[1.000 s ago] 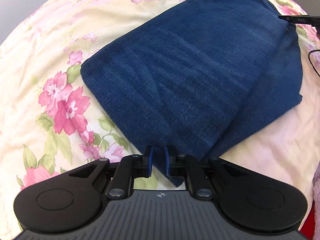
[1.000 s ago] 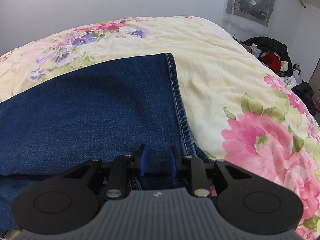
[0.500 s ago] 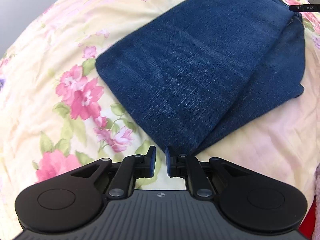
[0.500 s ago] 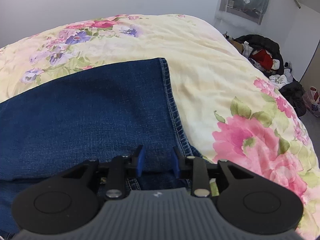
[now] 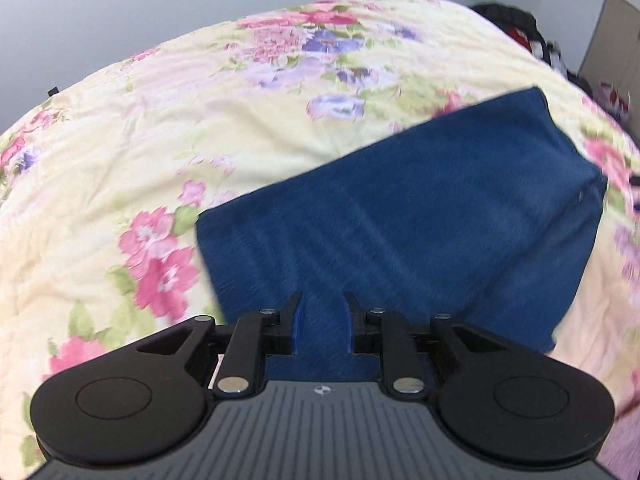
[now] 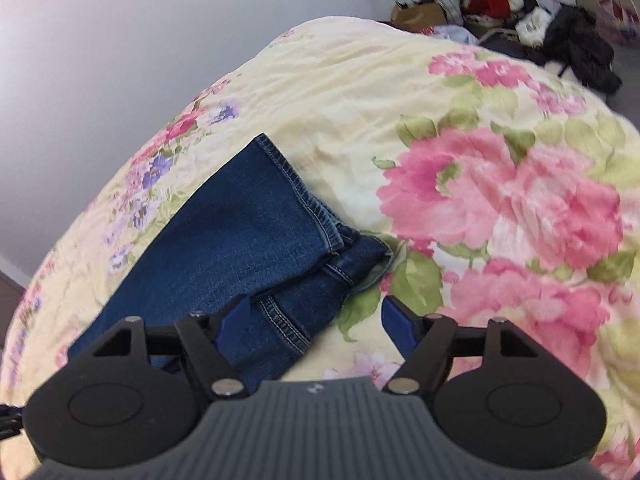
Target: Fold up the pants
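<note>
We are seeing the folded pants (image 5: 420,216) lying on the floral bedspread (image 5: 160,128), wide bare cover beyond every edge. Our left gripper (image 5: 322,320) is opening above the near fold, gripping nothing. Our right gripper (image 6: 316,316) is spreading wide over the stitched hems (image 6: 320,220), empty.

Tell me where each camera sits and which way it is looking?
Left wrist view: sits on the left hand-held gripper, looking down along its opening fingers at the folded jeans on the flowery bedspread; only the gripper shows.
Right wrist view: sits on the right hand-held gripper, looking down at the jeans' stitched hems, the bedspread and a clothes pile beyond the bed; only its opening gripper shows, gripping nothing.
Both views share the jeans, the bedspread and the pale wall.
</note>
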`<state>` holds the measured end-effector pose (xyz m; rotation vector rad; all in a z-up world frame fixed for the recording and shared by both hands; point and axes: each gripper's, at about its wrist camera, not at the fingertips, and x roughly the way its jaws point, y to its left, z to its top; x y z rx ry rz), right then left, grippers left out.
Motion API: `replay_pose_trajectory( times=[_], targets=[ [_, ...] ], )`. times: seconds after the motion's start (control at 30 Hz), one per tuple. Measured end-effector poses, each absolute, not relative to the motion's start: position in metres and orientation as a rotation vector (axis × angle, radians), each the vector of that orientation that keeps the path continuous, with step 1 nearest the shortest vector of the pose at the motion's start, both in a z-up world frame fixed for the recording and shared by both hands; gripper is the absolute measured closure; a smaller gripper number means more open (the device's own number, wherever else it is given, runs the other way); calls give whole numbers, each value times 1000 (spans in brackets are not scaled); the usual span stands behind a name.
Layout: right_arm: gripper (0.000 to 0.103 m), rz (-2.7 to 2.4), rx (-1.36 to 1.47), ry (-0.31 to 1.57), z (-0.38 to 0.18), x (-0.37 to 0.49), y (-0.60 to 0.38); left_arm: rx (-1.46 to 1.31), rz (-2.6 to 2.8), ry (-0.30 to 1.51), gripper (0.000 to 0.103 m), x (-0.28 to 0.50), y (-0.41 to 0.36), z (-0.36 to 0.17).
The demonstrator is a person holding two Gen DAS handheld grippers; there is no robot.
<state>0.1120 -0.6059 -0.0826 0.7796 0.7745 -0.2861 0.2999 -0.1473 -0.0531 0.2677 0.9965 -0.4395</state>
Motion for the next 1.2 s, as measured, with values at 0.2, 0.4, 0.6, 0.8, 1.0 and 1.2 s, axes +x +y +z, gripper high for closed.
replay_pose_trajectory(
  times=[0.2, 0.4, 0.6, 0.8, 1.0, 1.2],
  targets=[
    [27, -274, 977, 727, -106, 106, -625, 190, -447, 1009, 77, 323, -183, -74],
    [27, -237, 1137, 670, -138, 127, -637, 157, -475, 996, 77, 341, -213, -88],
    [35, -242, 1154, 651, -162, 154, -640, 144, -529, 978, 77, 364, -234, -94],
    [76, -248, 1083, 634, -157, 164, -642, 83, -556, 951, 77, 400, -261, -99],
    [86, -168, 895, 609, -122, 169, -634, 13, -582, 958, 77, 430, -296, -120],
    [86, -163, 894, 631, -128, 174, -637, -9, -538, 948, 77, 445, -310, -145]
  ],
)
